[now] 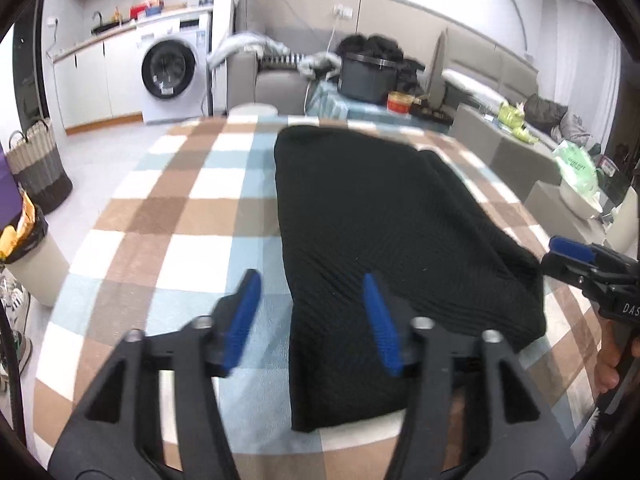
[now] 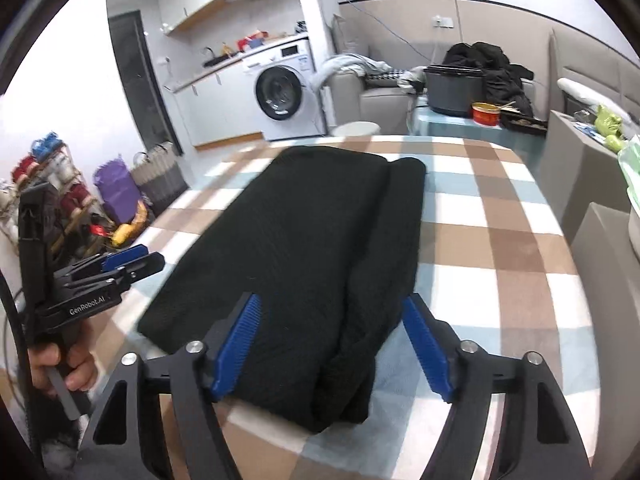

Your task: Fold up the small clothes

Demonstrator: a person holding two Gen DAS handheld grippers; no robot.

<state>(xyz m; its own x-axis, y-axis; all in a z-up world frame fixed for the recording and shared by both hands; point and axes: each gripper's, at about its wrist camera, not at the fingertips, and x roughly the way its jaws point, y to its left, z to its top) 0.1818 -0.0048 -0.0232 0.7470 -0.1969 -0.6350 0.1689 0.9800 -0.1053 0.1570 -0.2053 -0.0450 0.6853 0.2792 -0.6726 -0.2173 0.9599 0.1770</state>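
Observation:
A black knit garment (image 1: pixel 384 240) lies folded lengthwise into a long strip on the checked tablecloth (image 1: pixel 180 208). My left gripper (image 1: pixel 310 284) is open and empty, above the garment's near left edge. In the right wrist view the same garment (image 2: pixel 304 248) runs away from me, with a rolled fold along its right side. My right gripper (image 2: pixel 332 304) is open and empty, straddling the garment's near end. The right gripper also shows at the right edge of the left wrist view (image 1: pixel 568 254), beside the garment's right corner. The left gripper shows at the left of the right wrist view (image 2: pixel 128 260).
The checked cloth (image 2: pixel 500 240) covers a round table. Behind it stand a washing machine (image 1: pixel 172 72), a grey sofa (image 1: pixel 276 80) with clothes, a dark pot (image 1: pixel 366 78) and a red tin (image 1: pixel 400 102). A woven basket (image 1: pixel 38 164) and a bin (image 1: pixel 32 256) stand on the floor at left.

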